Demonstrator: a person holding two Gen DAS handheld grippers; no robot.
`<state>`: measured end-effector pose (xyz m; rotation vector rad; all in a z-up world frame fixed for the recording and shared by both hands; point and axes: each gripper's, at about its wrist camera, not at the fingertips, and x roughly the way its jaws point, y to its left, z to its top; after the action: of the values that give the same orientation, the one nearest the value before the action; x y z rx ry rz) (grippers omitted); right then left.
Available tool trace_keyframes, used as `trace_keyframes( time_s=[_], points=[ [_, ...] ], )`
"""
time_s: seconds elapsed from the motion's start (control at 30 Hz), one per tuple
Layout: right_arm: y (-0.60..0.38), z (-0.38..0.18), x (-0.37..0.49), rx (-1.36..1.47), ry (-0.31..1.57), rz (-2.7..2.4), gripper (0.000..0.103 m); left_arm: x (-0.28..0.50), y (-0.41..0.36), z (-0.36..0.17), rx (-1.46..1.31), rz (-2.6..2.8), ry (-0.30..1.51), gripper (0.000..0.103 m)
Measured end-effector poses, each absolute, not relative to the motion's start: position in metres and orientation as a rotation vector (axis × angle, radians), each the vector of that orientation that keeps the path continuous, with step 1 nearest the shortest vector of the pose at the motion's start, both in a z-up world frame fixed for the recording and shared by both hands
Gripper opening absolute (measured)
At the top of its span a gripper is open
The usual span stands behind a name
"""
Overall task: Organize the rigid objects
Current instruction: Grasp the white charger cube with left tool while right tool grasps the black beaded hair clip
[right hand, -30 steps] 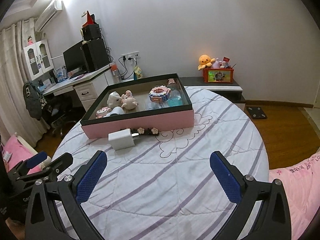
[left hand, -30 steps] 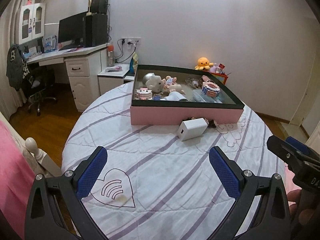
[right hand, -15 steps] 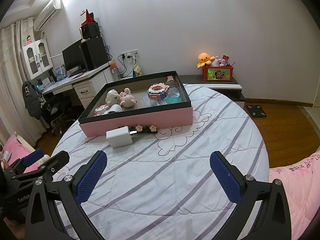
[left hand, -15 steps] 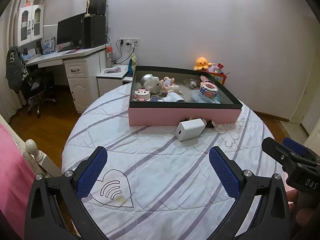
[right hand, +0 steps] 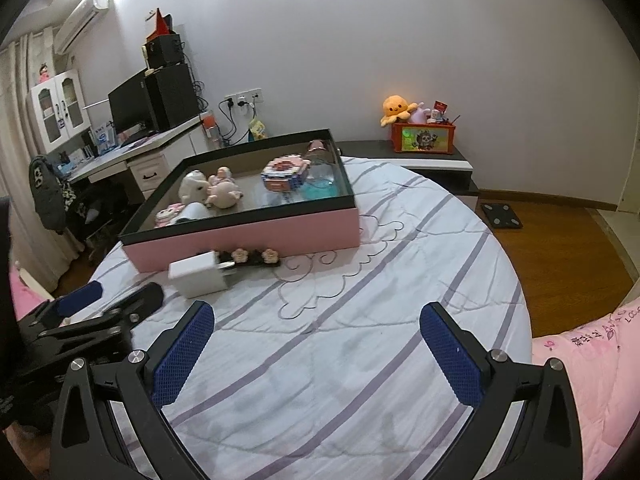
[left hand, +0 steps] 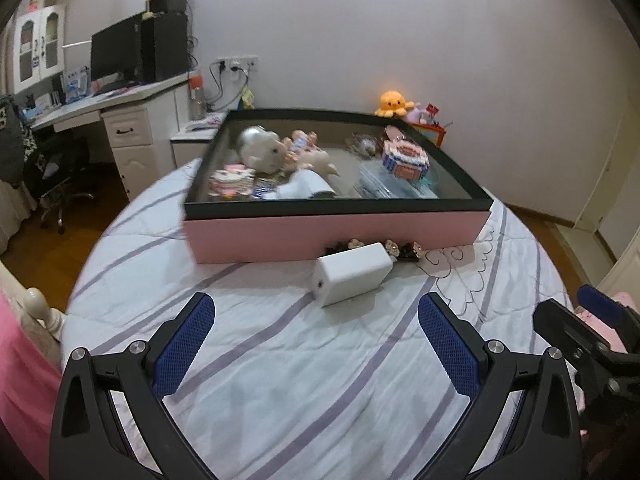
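White charger (left hand: pixel 352 278) just beside pink box (left hand: pixel 336 232) edge; both hand-held grippers (left hand: pixel 320 344) (right hand: pixel 316 344) wide apart, empty.

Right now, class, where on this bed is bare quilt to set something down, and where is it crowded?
Bare: the striped quilt between the open right gripper and the white charger, and right of the pink box. Crowded: inside the box, and along its front wall, where the charger and flower hair clip lie.

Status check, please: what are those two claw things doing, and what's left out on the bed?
Left gripper and right gripper open, empty. White charger and flower hair clip lie outside the pink box. Nothing in the way.
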<state>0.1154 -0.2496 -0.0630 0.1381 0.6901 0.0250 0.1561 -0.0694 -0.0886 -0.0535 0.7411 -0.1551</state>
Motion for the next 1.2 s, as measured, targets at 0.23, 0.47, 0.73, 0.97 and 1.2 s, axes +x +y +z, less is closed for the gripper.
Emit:
trace_keyframes(
  time_s=[0.23, 0.47, 0.73, 0.97, 1.2],
  points=[
    [-0.268, -0.077, 0.132, 0.161, 0.726, -0.005, 0.103, 0.193, -0.091, -0.105, -0.043, -0.127, 0.785, 0.103],
    [-0.268, -0.086, 0.141, 0.159, 0.754, 0.001, 0.103, 0.217, -0.078, -0.123, -0.133, -0.144, 0.869, 0.066],
    [-0.244, -0.088, 0.153, 0.132, 0.78, 0.052, 0.103, 0.2, -0.053, -0.12, -0.169, -0.197, 0.853, 0.054],
    [-0.216, -0.096, 0.169, 0.1, 0.824, 0.1, 0.103, 0.178, -0.026, -0.114, -0.17, -0.175, 0.815, 0.054],
    [-0.183, -0.102, 0.195, 0.089, 0.86, 0.154, 0.103, 0.166, 0.005, -0.114, -0.161, -0.092, 0.786, 0.054]
  ],
)
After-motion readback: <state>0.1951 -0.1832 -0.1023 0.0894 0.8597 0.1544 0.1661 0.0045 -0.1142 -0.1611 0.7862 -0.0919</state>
